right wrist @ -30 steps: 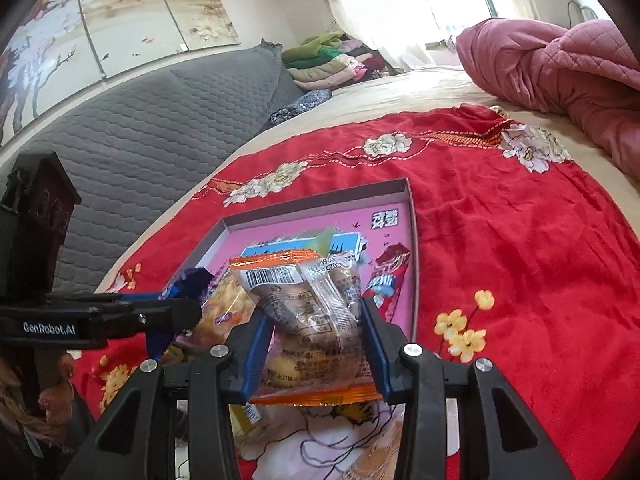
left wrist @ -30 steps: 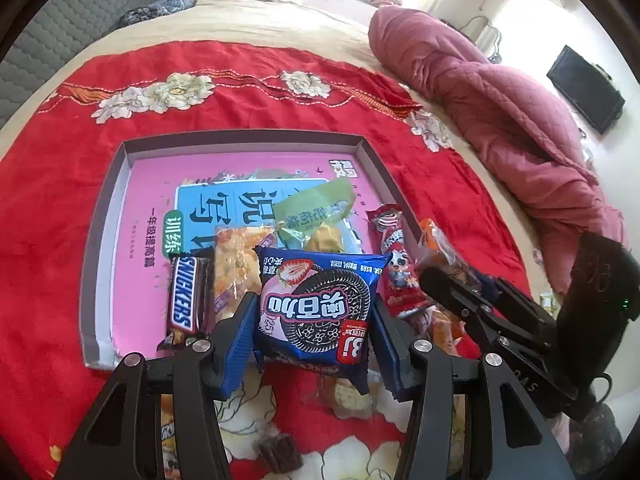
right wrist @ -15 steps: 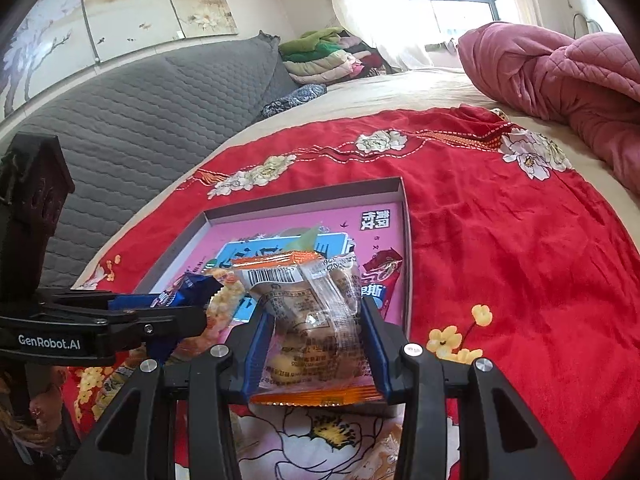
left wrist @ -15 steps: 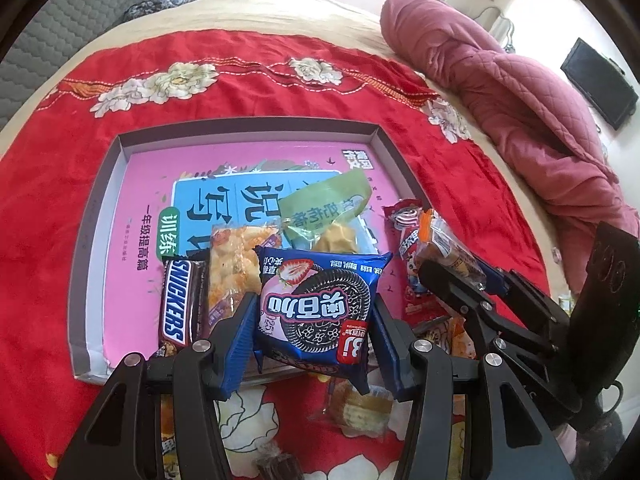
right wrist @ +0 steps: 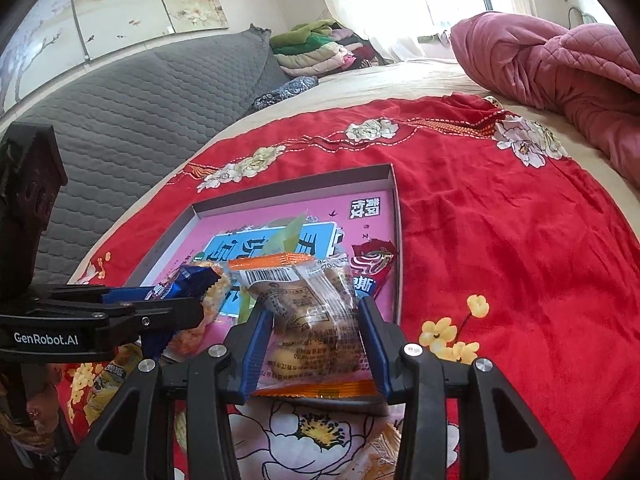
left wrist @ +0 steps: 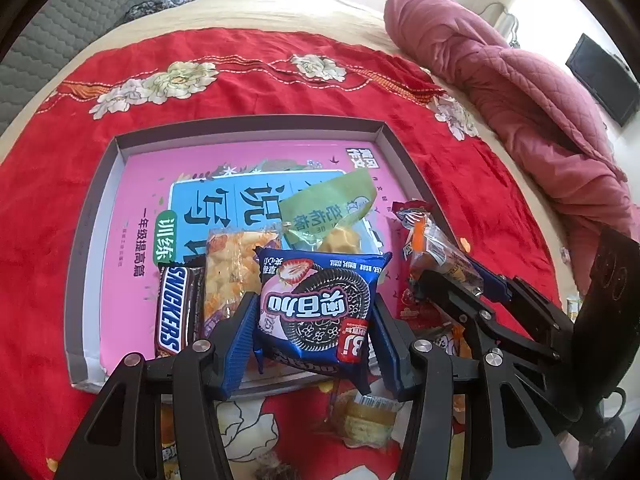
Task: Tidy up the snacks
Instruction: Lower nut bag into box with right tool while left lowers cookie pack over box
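Your left gripper (left wrist: 314, 322) is clamped on the blue Oreo pack (left wrist: 318, 306), both blue pads pressed against its sides, pack standing up between them with the strawberry print on top. It's hanging over the near edge of the gray tray (left wrist: 96, 208), the one with the pink booklet (left wrist: 132, 184) lying flat inside.

Just left of that claw you've got the Snickers bar (left wrist: 175, 310) lying in the tray, and right between it and the Oreo pack is the clear bag of yellow snack pieces (left wrist: 230, 268). Straight ahead past the fingertips sits the green-wrapped pastry (left wrist: 330, 210). Below the claw, outside the tray on the red floral blanket (left wrist: 240, 76), there's a small wrapped cake (left wrist: 366, 420).

Your right gripper (right wrist: 316, 334) is closed on a clear packet with orange ends (right wrist: 310, 312), looks like round pastries inside, barcode facing up. It's also held over the tray's near edge, by the right-hand corner. Just ahead and slightly right of those fingers is the red snack stick (right wrist: 372, 266), lying inside the tray along its right wall.

From the right wrist view your left gripper comes in from the left side, well close to the packet but not touching it that I can tell. More loose wrappers sit on the blanket under both claws, too blurry to name.

The pink quilt (right wrist: 560, 64) is bunched up far off to the right.
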A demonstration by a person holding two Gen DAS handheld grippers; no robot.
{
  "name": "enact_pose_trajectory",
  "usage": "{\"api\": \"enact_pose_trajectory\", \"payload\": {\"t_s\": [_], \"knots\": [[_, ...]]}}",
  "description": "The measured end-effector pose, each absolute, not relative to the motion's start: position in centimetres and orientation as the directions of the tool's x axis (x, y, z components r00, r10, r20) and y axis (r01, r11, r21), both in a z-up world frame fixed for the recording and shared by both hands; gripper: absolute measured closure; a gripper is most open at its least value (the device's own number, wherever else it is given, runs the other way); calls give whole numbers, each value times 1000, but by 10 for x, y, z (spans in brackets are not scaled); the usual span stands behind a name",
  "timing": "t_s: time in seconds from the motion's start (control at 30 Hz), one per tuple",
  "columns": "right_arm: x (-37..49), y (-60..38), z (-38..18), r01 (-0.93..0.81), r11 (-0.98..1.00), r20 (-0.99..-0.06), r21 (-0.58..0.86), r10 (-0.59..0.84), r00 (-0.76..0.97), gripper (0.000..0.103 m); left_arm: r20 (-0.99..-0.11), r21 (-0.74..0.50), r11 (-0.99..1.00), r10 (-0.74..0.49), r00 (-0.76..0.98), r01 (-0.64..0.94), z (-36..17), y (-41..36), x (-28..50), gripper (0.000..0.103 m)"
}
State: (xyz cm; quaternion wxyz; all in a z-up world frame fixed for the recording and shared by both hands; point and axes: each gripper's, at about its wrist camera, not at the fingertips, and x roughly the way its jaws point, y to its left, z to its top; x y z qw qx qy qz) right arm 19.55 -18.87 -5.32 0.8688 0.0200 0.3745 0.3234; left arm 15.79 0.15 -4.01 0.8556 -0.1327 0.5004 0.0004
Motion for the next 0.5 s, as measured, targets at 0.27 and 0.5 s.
{"api": "enact_pose_trajectory", "payload": {"t_s": [0.27, 0.5], "knots": [[195, -189, -52, -539, 802, -644, 260, 559, 522, 52, -858, -209, 967, -112, 502, -142, -40, -1, 160, 47], [192, -187, -49, -540, 817, -651, 203, 525, 549, 50, -862, -177, 974, -84, 499, -141, -40, -5, 164, 47]]}}
